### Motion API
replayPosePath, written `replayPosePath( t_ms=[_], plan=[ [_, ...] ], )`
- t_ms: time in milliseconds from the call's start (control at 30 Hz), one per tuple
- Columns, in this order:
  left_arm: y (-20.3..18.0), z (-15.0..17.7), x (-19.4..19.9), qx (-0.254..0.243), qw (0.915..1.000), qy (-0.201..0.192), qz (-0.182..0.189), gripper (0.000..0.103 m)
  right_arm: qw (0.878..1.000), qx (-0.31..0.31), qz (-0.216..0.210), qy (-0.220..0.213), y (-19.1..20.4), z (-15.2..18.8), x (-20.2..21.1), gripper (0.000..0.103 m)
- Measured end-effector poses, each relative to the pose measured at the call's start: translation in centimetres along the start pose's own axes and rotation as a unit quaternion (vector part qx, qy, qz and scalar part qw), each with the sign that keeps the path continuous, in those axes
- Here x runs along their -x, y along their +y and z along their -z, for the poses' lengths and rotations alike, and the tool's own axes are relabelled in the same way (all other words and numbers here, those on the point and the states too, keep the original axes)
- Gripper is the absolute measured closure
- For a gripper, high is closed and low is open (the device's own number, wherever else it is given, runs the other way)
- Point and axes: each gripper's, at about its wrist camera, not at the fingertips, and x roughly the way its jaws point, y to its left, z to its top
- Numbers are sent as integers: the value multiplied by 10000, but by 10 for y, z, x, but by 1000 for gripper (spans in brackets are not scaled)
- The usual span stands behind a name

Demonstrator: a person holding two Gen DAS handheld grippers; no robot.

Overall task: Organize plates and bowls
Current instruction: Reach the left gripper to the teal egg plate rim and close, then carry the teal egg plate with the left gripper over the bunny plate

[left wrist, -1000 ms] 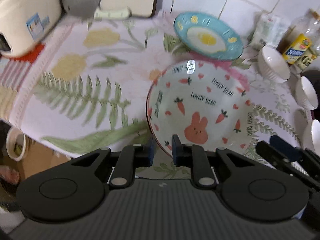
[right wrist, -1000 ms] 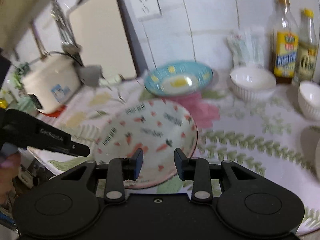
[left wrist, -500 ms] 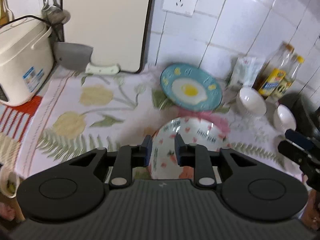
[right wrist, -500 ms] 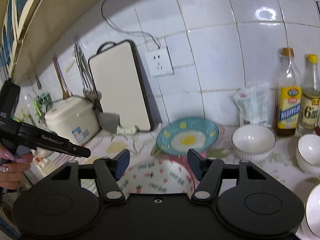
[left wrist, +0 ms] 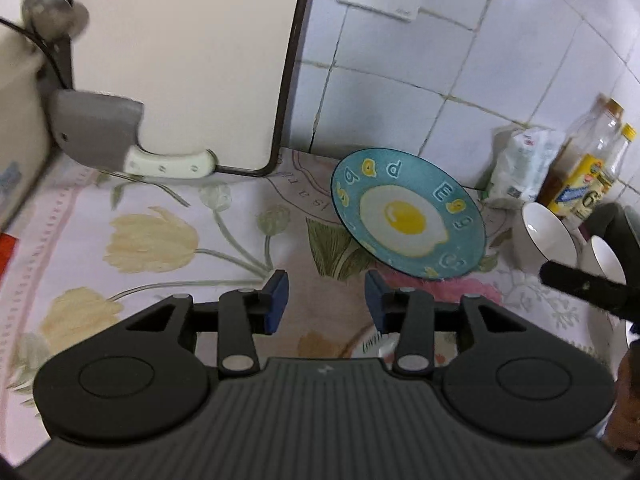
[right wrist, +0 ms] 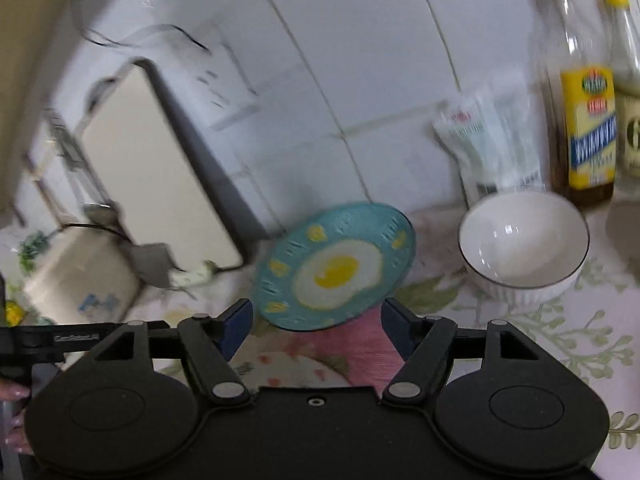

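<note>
A: Where do the claws stand?

B: The left gripper (left wrist: 326,294) has just been opening; its jaws stand partly apart with only cloth (left wrist: 152,236) between them. The right gripper (right wrist: 316,330) has been opening too and stands wide, nothing between its pads.

A: And the plates?

B: The egg plate (left wrist: 408,216) lies right of centre in the left view, near the wall. In the right view it sits at centre, just beyond the open jaws, blurred. The carrot plate (left wrist: 370,346) is nearly all hidden under the left gripper's body; only a sliver with lettering shows at lower centre.

A: Bowls?

B: One bowl (right wrist: 524,246) is clear at right in the right view, before the bottles (right wrist: 588,120). In the left view a second bowl (left wrist: 606,260) behind it is partly covered by the right gripper's finger crossing the right edge.

A: Anything else unclear?

B: The cooker (right wrist: 80,280) and cleaver (left wrist: 96,132) at left are smeared by blur; the board (left wrist: 180,60) is cut off at the top.
</note>
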Motion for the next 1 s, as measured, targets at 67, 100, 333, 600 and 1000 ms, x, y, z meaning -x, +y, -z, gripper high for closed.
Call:
replayPosePath(
  t_ms=[67, 100, 333, 600, 1000],
  plan=[
    [6, -4, -15, 106, 9998, 24, 142, 56, 9995, -258, 82, 171, -7, -1, -17, 27],
    [9, -7, -23, 167, 9996, 33, 223, 55, 9988, -406, 113, 249, -11, -1, -24, 27],
    [8, -31, -62, 139, 9987, 138, 476, 50, 9933, -902, 378, 618, -31, -8, -62, 28],
    [-25, -41, -105, -413, 9981, 378, 237, 45, 9897, -905, 484, 1001, -41, -6, -93, 28],
    [-5, -54, -133, 34, 9987, 515, 26, 62, 9824, -1663, 256, 818, -51, -27, -109, 28]
  ],
)
